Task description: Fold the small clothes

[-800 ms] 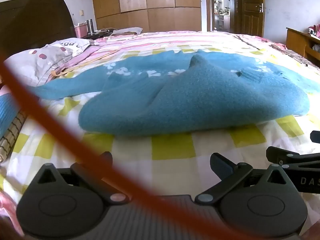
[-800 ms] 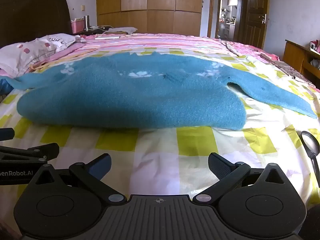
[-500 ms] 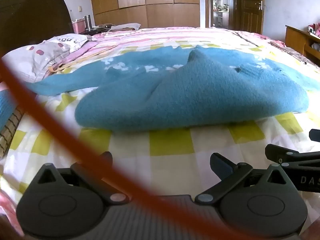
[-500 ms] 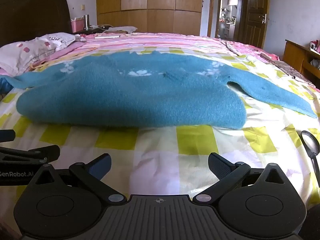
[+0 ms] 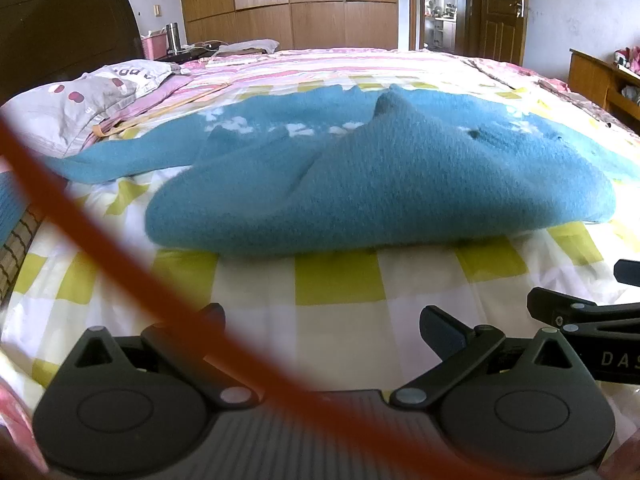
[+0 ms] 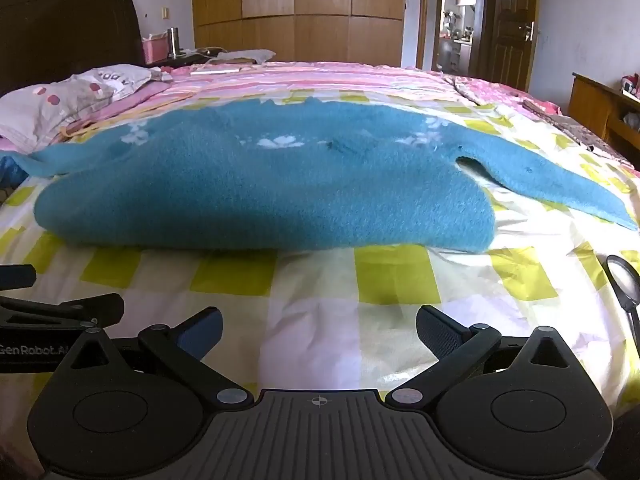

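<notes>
Both grippers spread wide, nothing between the fingers: left gripper (image 5: 322, 322) and right gripper (image 6: 318, 324) sit side by side low over the near edge of the bed, each visible at the border of the other's view. Teal knit sweater (image 6: 256, 184) lies on the yellow-and-white checked sheet (image 6: 312, 336) across the middle of the bed, just ahead of both grippers and not touching them. Near hem is a thick rounded roll facing the cameras; left wrist view shows a raised ridge in the fabric (image 5: 384, 104). One sleeve (image 6: 560, 188) runs flat toward the right edge of the bed, the other sleeve (image 5: 112, 160) toward the pillow (image 5: 64, 108) at the left edge. White flower pattern (image 6: 280, 142) across the chest area. Blurred orange cord (image 5: 120, 280) crosses the left wrist lens diagonally. Black magnifying glass (image 6: 624, 284) on the sheet near the right edge. Wooden wardrobe (image 6: 296, 12) behind the far edge.
</notes>
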